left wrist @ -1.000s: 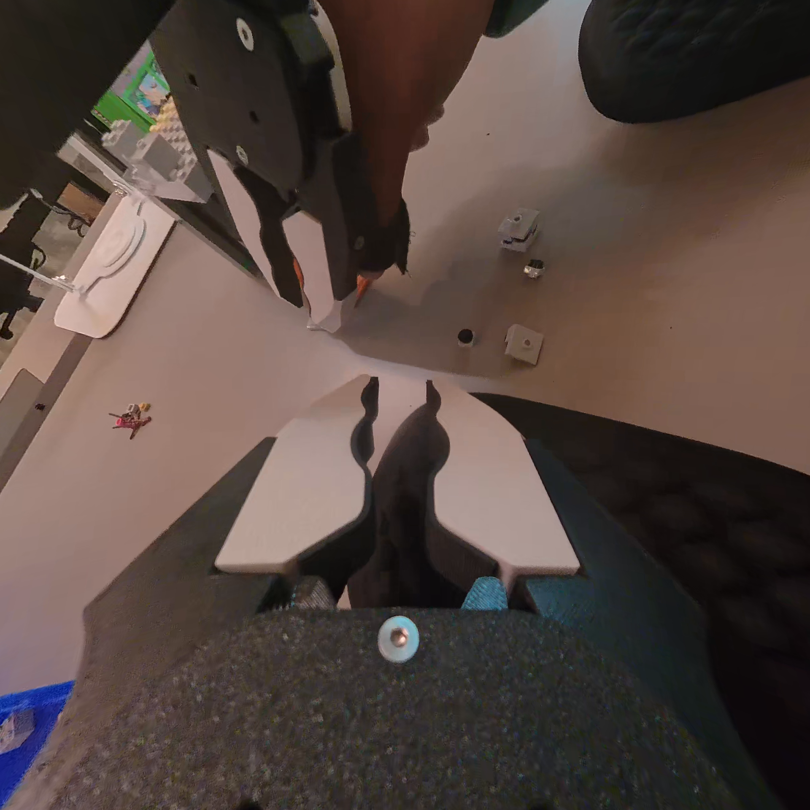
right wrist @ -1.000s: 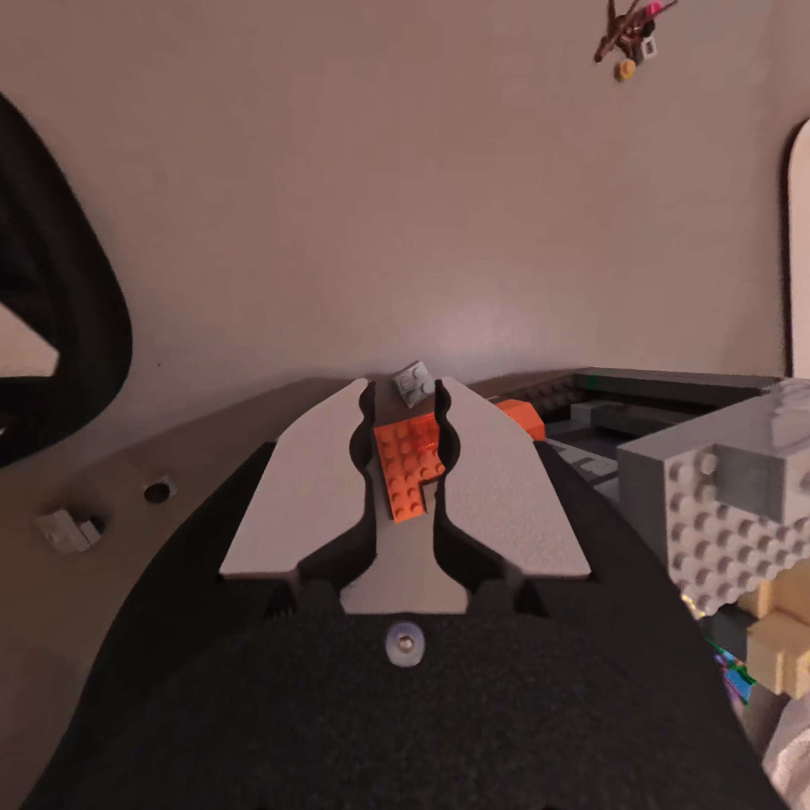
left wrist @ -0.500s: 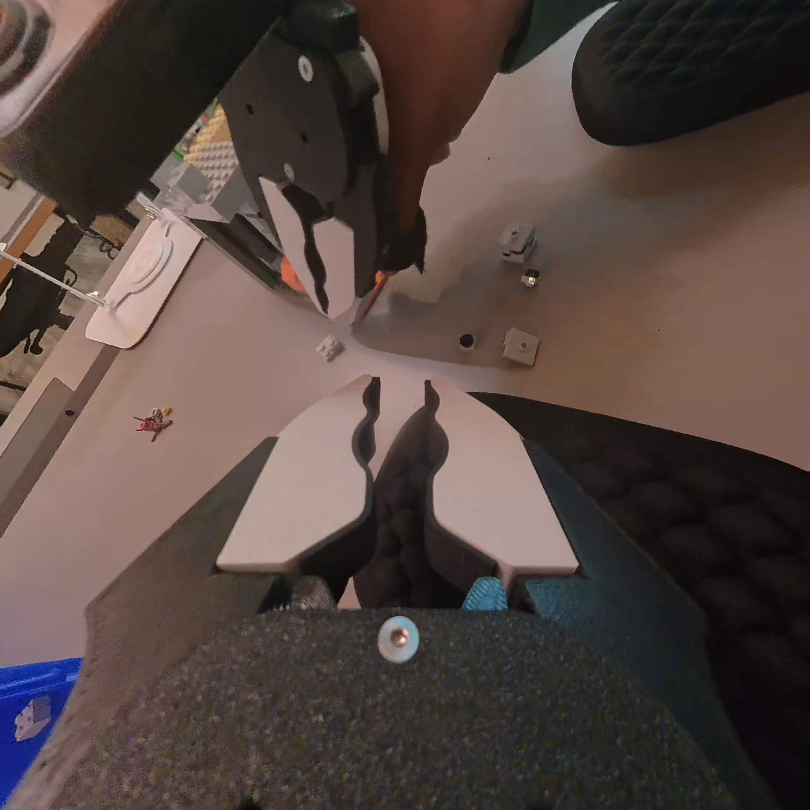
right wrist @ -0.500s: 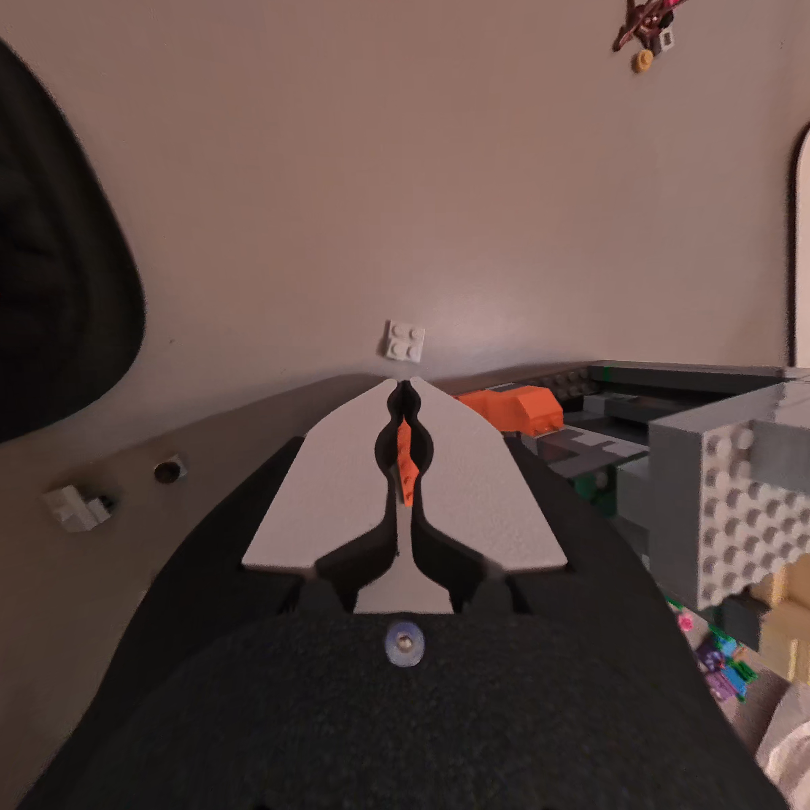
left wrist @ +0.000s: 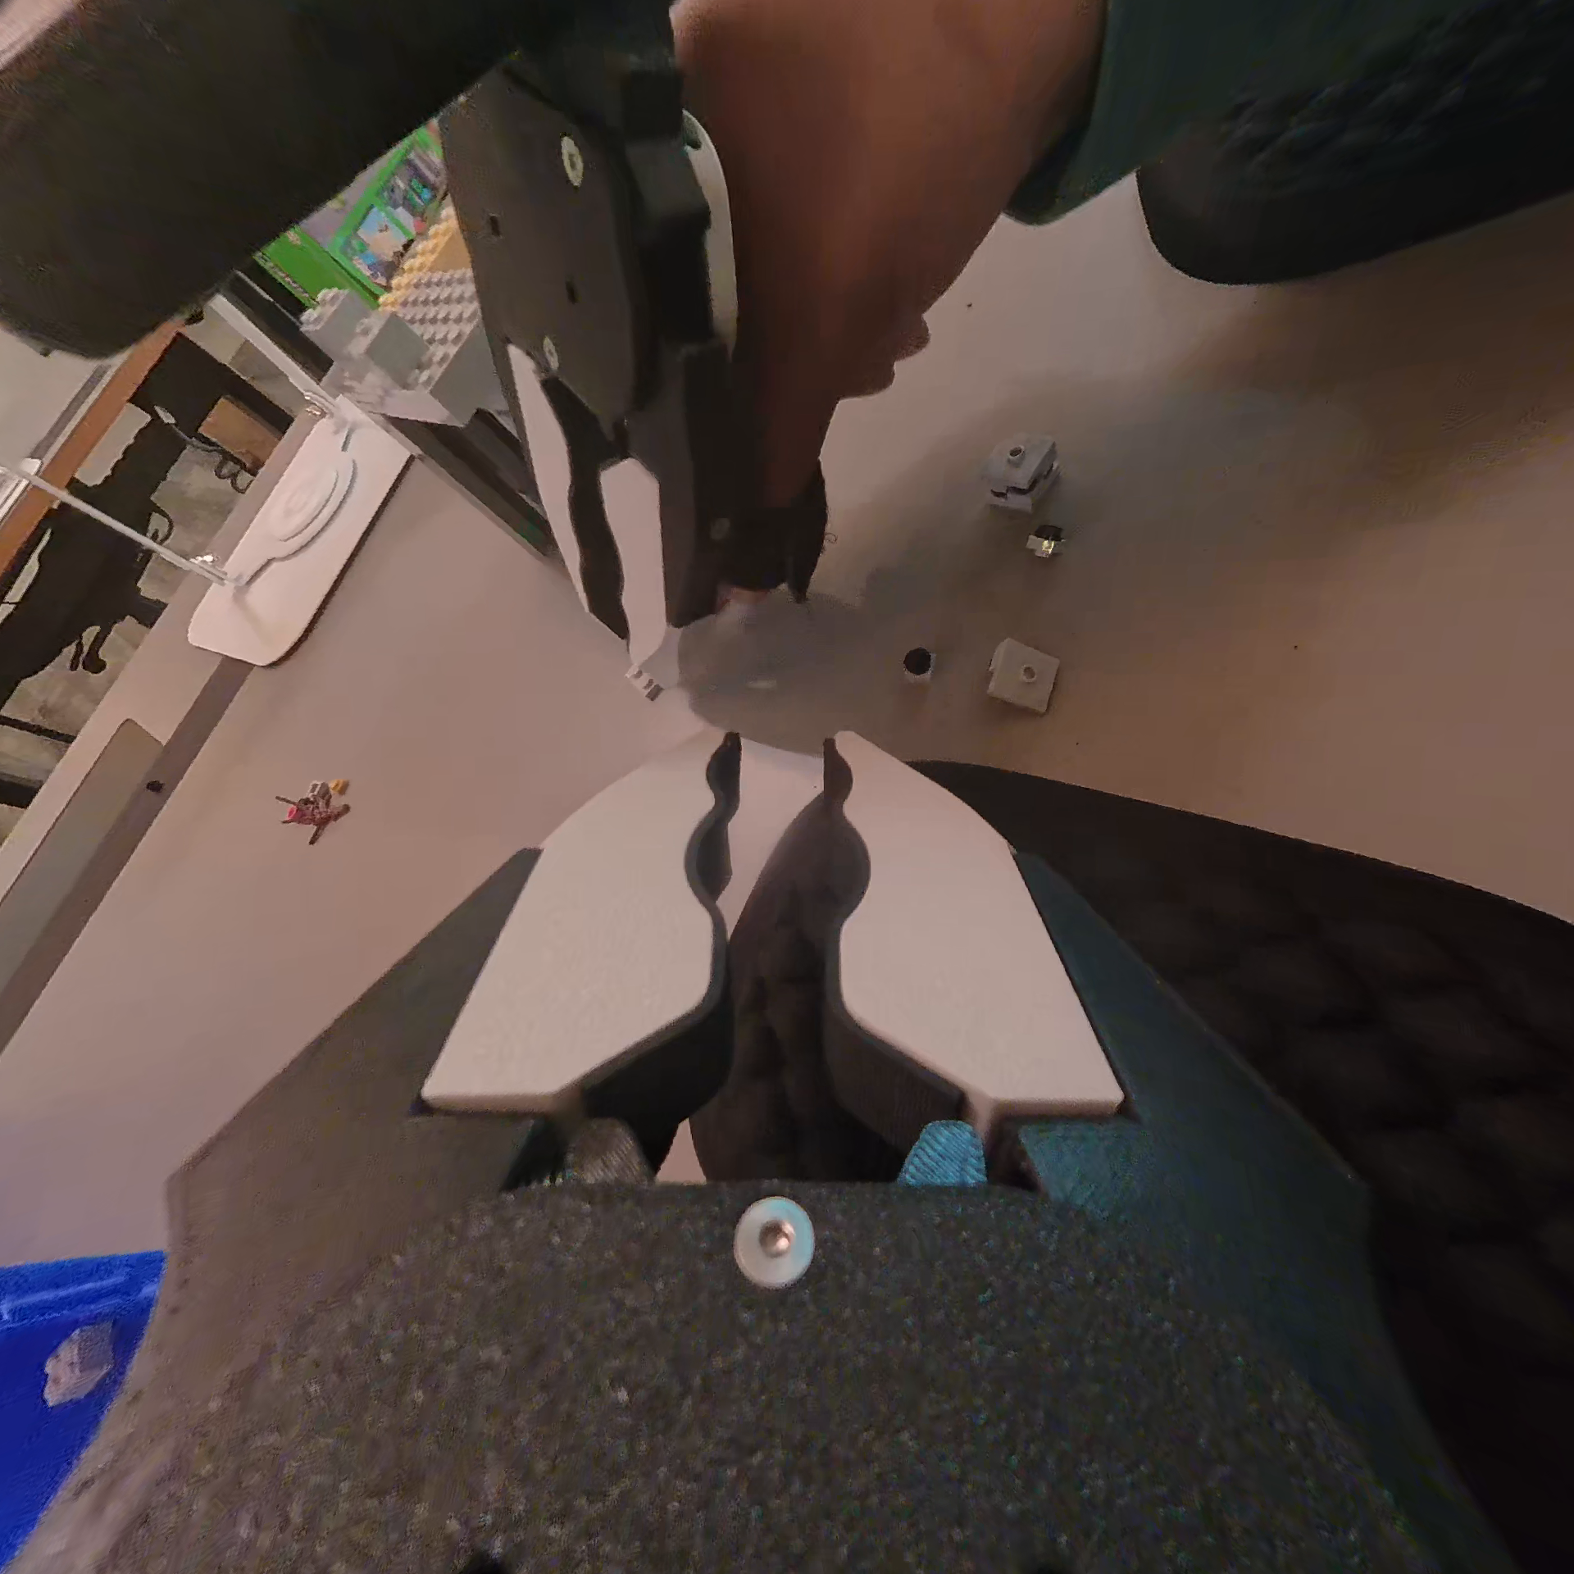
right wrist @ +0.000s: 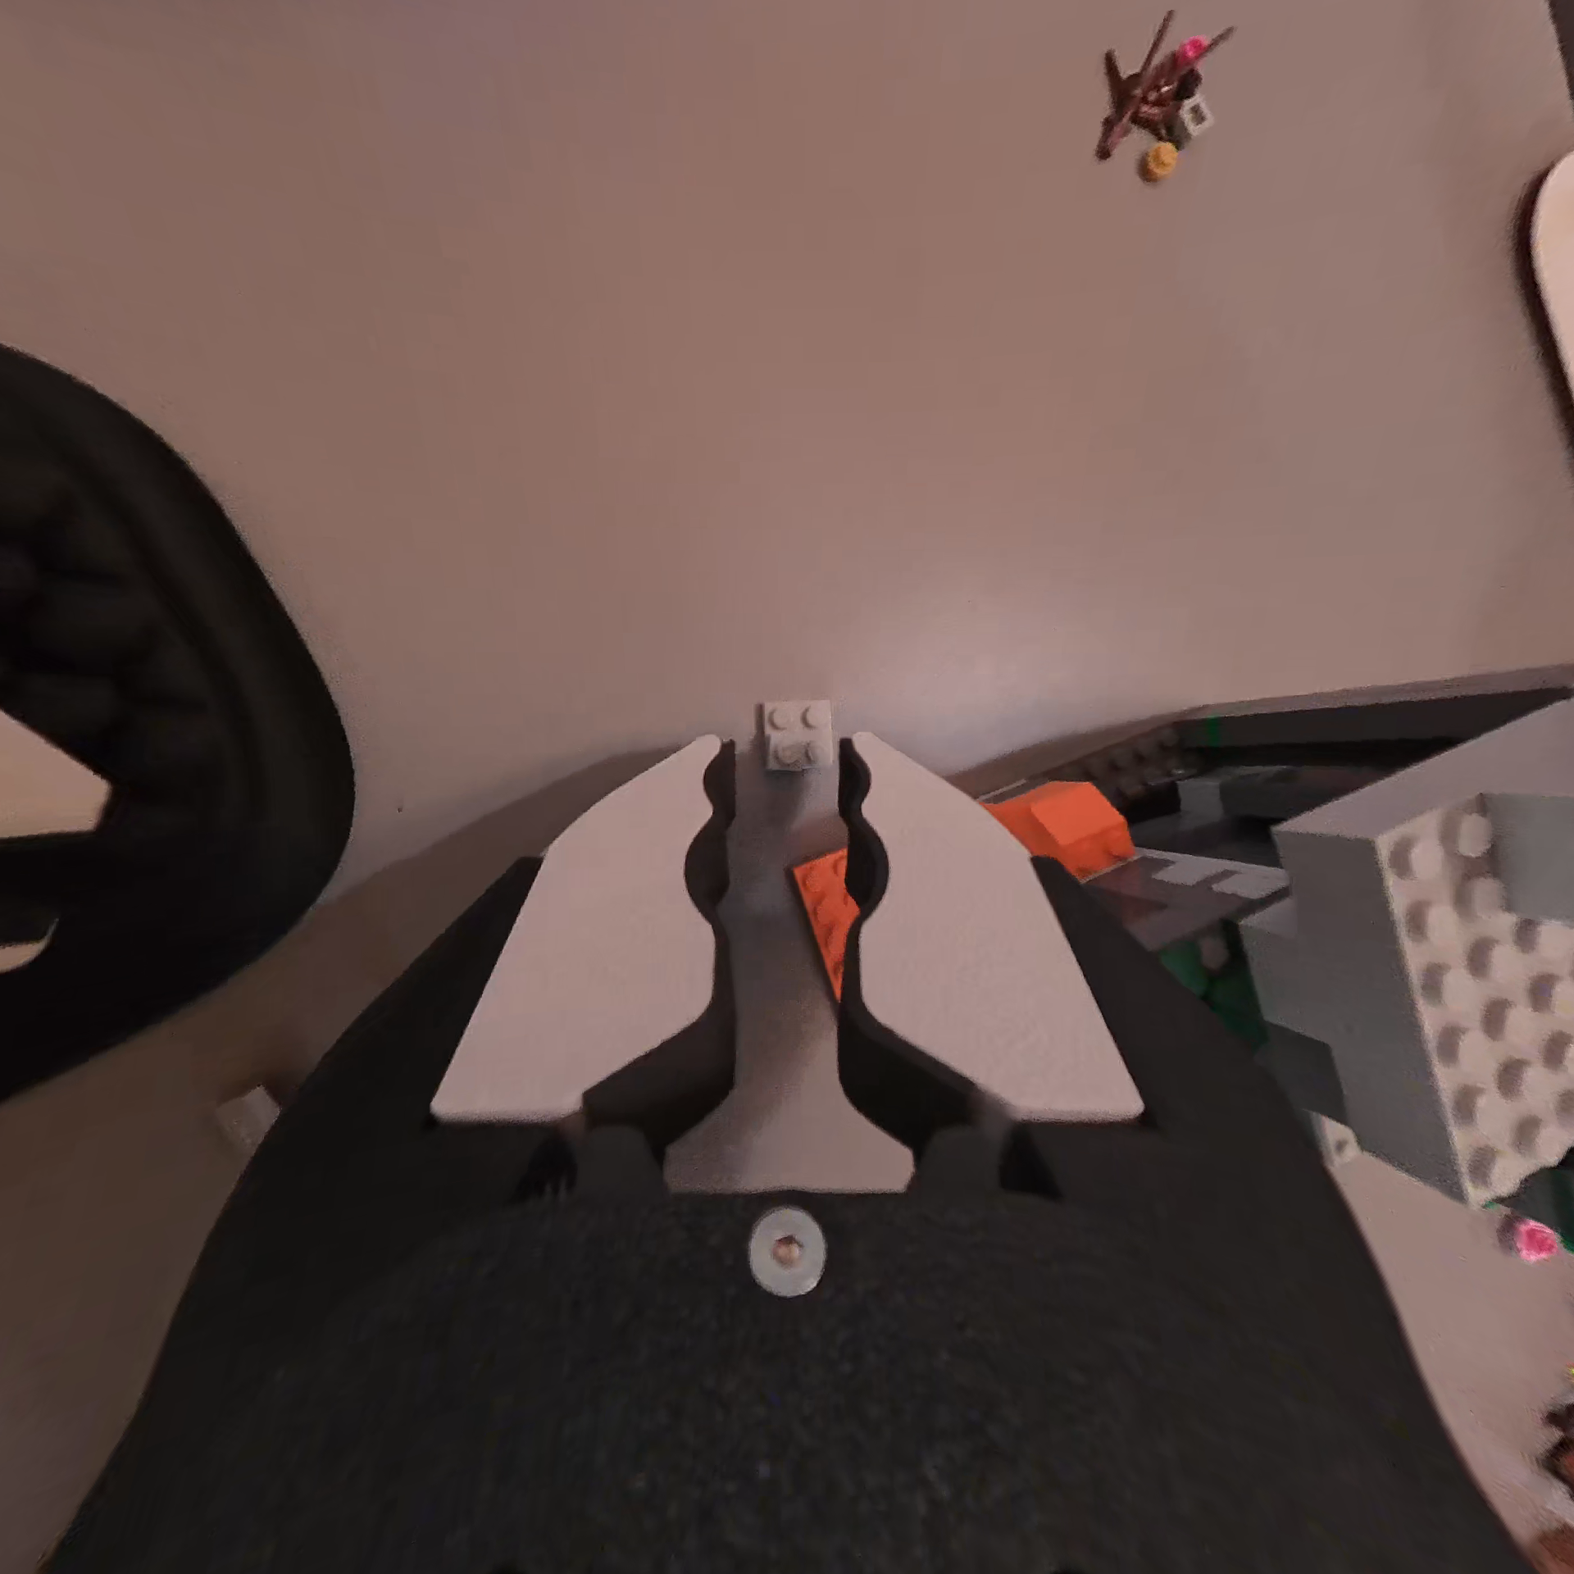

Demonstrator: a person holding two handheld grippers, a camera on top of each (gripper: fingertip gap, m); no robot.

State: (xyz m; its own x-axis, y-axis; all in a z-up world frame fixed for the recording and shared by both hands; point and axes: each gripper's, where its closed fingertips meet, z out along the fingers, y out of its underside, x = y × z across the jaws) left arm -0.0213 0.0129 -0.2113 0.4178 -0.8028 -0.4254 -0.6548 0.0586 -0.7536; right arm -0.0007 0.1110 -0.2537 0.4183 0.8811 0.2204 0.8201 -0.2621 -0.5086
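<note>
The right tongs (right wrist: 784,749), now parted, have let the orange plate (right wrist: 830,920) drop beside a grey plate (right wrist: 796,737); left tongs (left wrist: 775,754) hang apart, empty.

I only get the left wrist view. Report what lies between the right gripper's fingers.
Observer: The right gripper is open and holds nothing. A flat orange studded plate lies on the table between its fingers, partly hidden behind one finger.
Operator: Describe the small piece at its tips.
Observer: It is a small light grey two-by-two plate, studs up, lying just ahead of the tips.
Operator: Say what stands beside the gripper.
Observer: An orange sloped brick sits at the edge of a grey brick build.
</note>
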